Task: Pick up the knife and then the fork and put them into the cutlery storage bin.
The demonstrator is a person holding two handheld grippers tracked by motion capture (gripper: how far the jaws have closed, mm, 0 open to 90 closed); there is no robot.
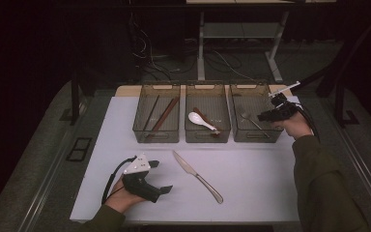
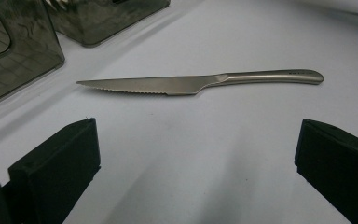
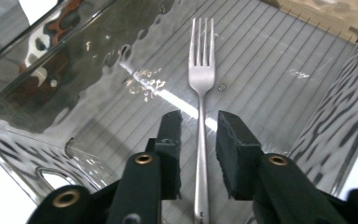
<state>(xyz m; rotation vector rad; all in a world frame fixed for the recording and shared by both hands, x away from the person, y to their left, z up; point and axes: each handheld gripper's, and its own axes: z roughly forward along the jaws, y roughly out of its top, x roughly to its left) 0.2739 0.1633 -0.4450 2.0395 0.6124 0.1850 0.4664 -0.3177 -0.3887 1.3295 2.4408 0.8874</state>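
Releasing fork (image 3: 201, 84) flat in right bin (image 1: 237, 99): right hand-held gripper (image 3: 199, 135) parted, pads flanking handle without pressing. Best lifted straight up, clear of handle. Left hand-held gripper (image 1: 160, 177) unclenched beside knife (image 2: 200, 82) on counter (image 1: 251, 169).

A lab: white worktable (image 1: 251, 193), floor cables (image 1: 222, 60) (tangled), bare desk frame (image 1: 275, 58).

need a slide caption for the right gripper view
Right claw, jaws slightly apart, straddles a fork lying in a smoky clear bin.
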